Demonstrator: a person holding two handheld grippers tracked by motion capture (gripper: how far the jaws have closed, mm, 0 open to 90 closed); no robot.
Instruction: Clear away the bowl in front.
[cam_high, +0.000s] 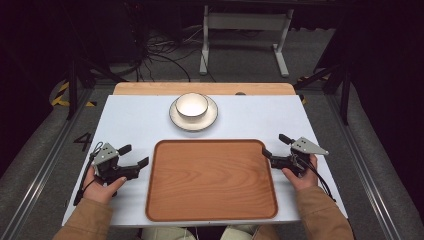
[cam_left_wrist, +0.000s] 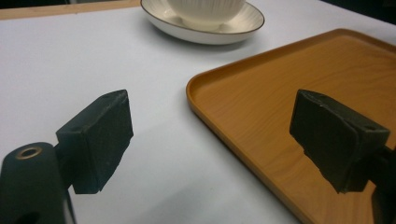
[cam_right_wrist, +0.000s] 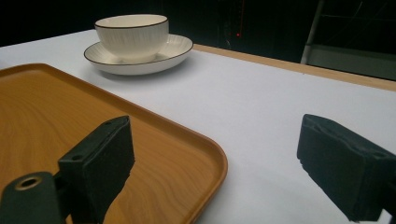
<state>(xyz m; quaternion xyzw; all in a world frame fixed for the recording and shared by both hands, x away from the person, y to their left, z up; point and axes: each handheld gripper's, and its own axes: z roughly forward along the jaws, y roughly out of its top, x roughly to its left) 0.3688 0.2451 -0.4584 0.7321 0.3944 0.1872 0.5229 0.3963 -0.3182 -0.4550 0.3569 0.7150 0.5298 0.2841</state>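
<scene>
Evidently nothing is in hand yet: both grippers rest at the sides of the wooden tray (cam_high: 212, 181), and the work looks to be at its very start. The left gripper (cam_high: 137, 155) sits just off the tray's left rim with its jaws spread wide and nothing between them; the right gripper (cam_high: 274, 145) mirrors it at the right rim, jaws equally wide and empty. The tray lies flat in the near middle of the white table (cam_high: 130, 120), its corners rounded and its low raised lip running all round (a lip the pads could pinch). Beyond it, well apart from either gripper, a cream ribbed bowl (cam_high: 192, 105) stands on a matching plate (cam_high: 204, 122), both glazed, dark-rimmed and likely slippery. My guess is that the next move calls for each gripper to close on the tray's edge, or to reach forward to the crockery.
</scene>
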